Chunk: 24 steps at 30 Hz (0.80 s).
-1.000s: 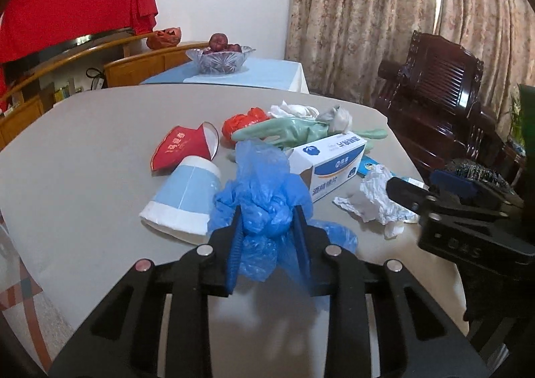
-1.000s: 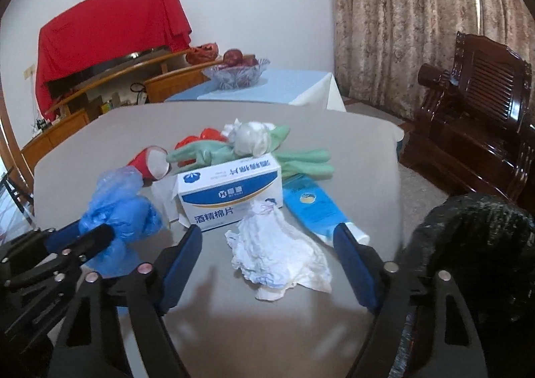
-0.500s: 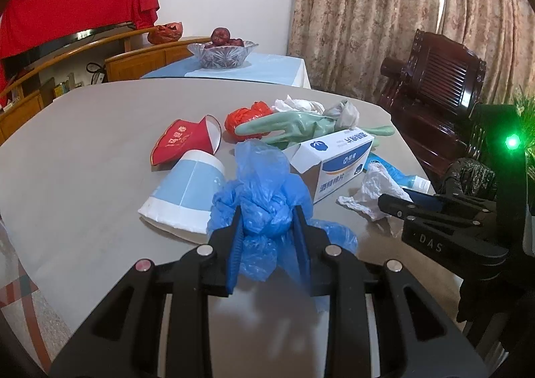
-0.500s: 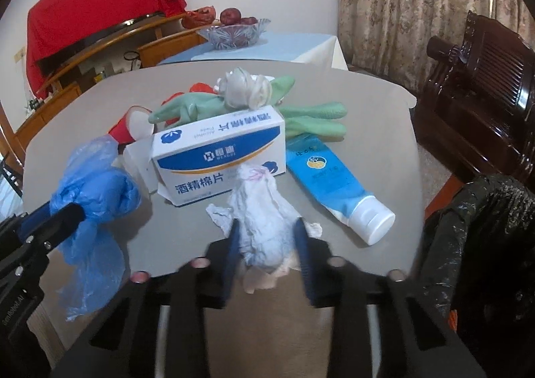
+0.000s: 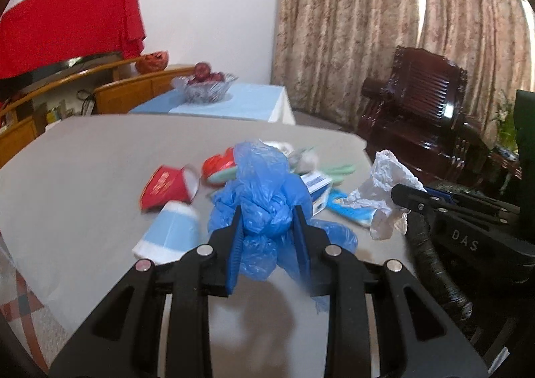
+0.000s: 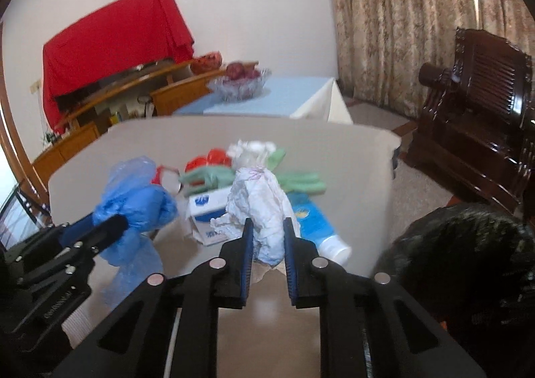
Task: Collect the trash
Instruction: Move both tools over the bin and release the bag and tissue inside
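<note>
Pinching crumpled white tissue (image 6: 260,207), the right hand-held gripper (image 6: 266,237) just closed; left hand-held gripper (image 5: 267,230) clamps bunched blue plastic (image 5: 264,197).

Both wrist cameras look close, downward across the shared table (image 5: 83,160).

Bare table (image 5: 83,177) is left open on the near and left sides; the far middle is blocked by a trash pile (image 6: 214,210) (box, gloves, cups).
</note>
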{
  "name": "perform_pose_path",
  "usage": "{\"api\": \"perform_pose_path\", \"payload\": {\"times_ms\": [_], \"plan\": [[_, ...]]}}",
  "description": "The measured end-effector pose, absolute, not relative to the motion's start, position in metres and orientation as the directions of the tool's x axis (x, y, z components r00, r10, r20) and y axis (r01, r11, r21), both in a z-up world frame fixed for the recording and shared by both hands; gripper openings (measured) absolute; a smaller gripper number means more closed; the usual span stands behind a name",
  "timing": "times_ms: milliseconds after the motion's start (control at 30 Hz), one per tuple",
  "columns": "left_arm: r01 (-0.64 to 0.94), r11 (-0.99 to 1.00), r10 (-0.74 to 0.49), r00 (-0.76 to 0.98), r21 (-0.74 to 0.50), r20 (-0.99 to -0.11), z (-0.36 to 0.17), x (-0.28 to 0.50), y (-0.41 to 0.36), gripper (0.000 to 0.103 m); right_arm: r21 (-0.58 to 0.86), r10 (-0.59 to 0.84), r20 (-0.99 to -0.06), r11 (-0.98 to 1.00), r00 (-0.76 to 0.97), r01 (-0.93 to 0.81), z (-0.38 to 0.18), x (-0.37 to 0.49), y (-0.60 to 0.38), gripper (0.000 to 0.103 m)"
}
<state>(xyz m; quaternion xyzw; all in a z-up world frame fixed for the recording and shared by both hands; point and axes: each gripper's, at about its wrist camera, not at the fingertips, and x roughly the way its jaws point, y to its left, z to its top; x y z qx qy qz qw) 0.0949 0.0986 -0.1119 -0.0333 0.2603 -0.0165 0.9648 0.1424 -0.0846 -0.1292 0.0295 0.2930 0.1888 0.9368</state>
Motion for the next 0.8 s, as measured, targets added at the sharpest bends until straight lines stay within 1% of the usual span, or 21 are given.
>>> {"api": "perform_pose_path", "payload": {"times_ms": [167, 367, 633, 800], "plan": [[0.085, 0.993, -0.113, 0.872, -0.081, -0.476, -0.095, 0.094, 0.070, 0.027, 0.163, 0.325, -0.504, 0.946, 0.801, -0.281, -0.108, 0.129, -0.120, 0.017], [0.196, 0.976, -0.218, 0.865, -0.096, -0.452, -0.084, 0.097, 0.022, 0.027, 0.139, 0.239, -0.489, 0.971, 0.839, -0.195, -0.092, 0.112, -0.166, 0.017], [0.338, 0.932, -0.360, 0.822, -0.132, -0.442, -0.083, 0.099, -0.045, 0.027, 0.109, 0.100, -0.506, 0.993, 0.856, -0.052, -0.094, 0.094, -0.232, 0.017], [0.405, 0.904, -0.422, 0.787, -0.138, -0.450, -0.090, 0.101, -0.080, 0.027, 0.100, 0.035, -0.523, 0.995, 0.852, 0.021, -0.104, 0.088, -0.263, 0.017]]}}
